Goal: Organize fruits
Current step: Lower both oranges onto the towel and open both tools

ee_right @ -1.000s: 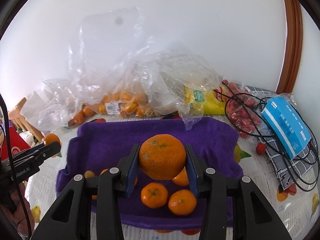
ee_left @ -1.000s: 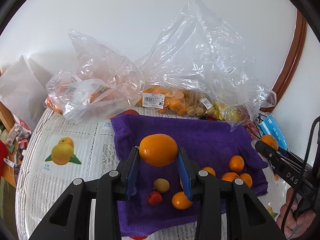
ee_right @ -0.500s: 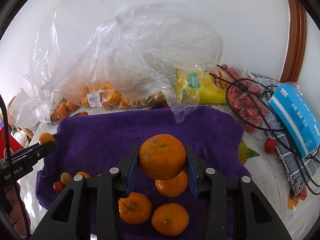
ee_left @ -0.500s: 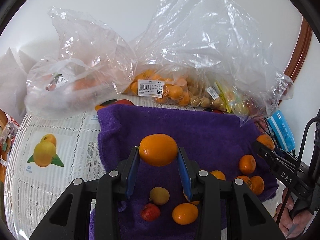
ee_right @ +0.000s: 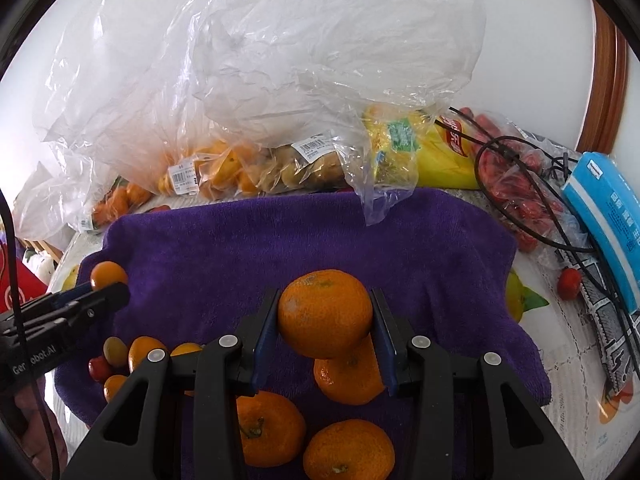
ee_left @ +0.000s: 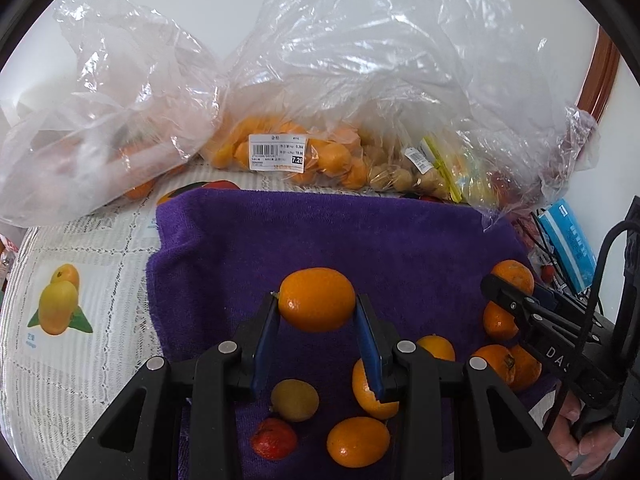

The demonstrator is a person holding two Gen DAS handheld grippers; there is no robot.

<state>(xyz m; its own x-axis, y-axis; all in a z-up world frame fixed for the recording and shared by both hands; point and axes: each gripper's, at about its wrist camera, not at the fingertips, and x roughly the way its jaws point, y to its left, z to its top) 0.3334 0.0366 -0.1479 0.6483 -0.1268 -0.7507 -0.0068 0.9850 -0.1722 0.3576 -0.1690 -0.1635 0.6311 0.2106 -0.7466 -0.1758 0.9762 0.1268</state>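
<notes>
My left gripper [ee_left: 317, 308] is shut on a small smooth kumquat [ee_left: 317, 299], held above the left part of a purple towel [ee_left: 320, 236]. Below it lie more kumquats [ee_left: 358, 442], a yellowish fruit [ee_left: 295, 400] and a red one [ee_left: 274, 438]. My right gripper [ee_right: 325, 314] is shut on a mandarin [ee_right: 325, 312] above the towel [ee_right: 280, 240], over three mandarins [ee_right: 348, 454] lying there. The right gripper also shows in the left wrist view [ee_left: 508, 290], and the left gripper in the right wrist view [ee_right: 106, 286].
Clear plastic bags of oranges [ee_left: 288, 152] and small brown fruits [ee_right: 304, 168] stand behind the towel. A yellow snack bag [ee_right: 436, 152], red fruits in plastic [ee_right: 516, 192], a black cable [ee_right: 532, 184] and a blue box [ee_right: 608, 216] lie right. The fruit-print tablecloth [ee_left: 60, 304] shows left.
Both grippers moved forward and lower toward the towel and bags, each still holding its fruit. The fruits on the towel now sit closer below the fingers.
</notes>
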